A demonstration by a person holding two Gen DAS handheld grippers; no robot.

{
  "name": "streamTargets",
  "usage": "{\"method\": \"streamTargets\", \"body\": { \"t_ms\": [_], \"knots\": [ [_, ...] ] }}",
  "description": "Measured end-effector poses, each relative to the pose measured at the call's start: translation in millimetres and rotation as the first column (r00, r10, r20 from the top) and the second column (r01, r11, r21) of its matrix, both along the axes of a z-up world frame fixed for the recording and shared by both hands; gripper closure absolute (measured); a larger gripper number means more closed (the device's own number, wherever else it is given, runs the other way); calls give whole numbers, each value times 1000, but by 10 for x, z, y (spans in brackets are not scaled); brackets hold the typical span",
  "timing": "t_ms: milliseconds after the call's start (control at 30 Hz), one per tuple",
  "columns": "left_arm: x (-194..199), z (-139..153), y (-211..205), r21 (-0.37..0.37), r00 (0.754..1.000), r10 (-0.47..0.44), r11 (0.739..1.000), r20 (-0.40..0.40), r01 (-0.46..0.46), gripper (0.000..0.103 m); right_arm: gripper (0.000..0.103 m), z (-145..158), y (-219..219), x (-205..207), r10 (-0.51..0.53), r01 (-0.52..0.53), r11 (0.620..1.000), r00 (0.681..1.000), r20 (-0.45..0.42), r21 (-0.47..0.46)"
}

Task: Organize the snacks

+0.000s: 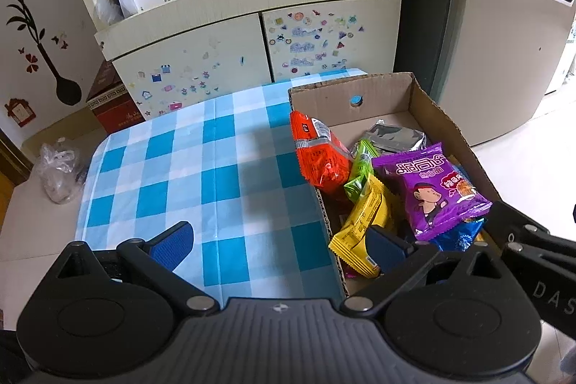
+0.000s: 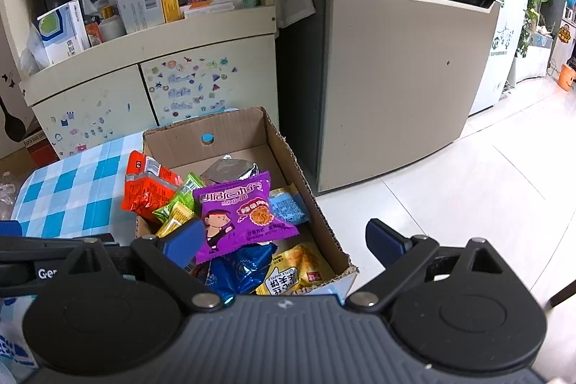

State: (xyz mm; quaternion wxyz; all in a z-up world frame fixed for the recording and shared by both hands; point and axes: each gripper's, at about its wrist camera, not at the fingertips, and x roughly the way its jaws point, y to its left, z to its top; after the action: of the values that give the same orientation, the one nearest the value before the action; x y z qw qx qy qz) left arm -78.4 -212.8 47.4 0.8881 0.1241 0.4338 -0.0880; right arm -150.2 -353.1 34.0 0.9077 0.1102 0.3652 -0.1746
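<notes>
A cardboard box [image 1: 378, 92] [image 2: 180, 139] sits on the right end of a blue-checked table [image 1: 187, 161]. It holds several snack packs: a purple one [image 1: 428, 189] [image 2: 237, 215] on top, an orange one [image 1: 318, 157] [image 2: 147, 186] leaning on the left wall, green [image 1: 360, 171], yellow [image 1: 363, 225], silver [image 1: 394, 135], blue [image 2: 241, 265] and a yellow waffle pack [image 2: 298, 270]. My left gripper [image 1: 280, 240] is open and empty, straddling the box's left wall. My right gripper [image 2: 284, 240] is open and empty above the box's near right corner.
A cream cabinet [image 1: 252, 42] with stickers and a cluttered shelf stands behind the table. A grey fridge [image 2: 403, 60] stands right of the box. A red carton [image 1: 111, 103] and a plastic bag [image 1: 59, 168] lie on the floor at left. White tiled floor [image 2: 468, 197] spreads to the right.
</notes>
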Motion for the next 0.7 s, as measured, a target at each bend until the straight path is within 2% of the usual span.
{"method": "streamTargets", "body": {
  "t_ms": [367,700],
  "knots": [
    [-43,29,28,-10,1000,-11,1000,25,12,0,7,-2,-4,1,0,0,1000,1000,3,2],
    [-49,7,49,-10,1000,-1,1000,10,1,0,7,-3,16,3,7,-7,1000,1000,1,-2]
  ]
}}
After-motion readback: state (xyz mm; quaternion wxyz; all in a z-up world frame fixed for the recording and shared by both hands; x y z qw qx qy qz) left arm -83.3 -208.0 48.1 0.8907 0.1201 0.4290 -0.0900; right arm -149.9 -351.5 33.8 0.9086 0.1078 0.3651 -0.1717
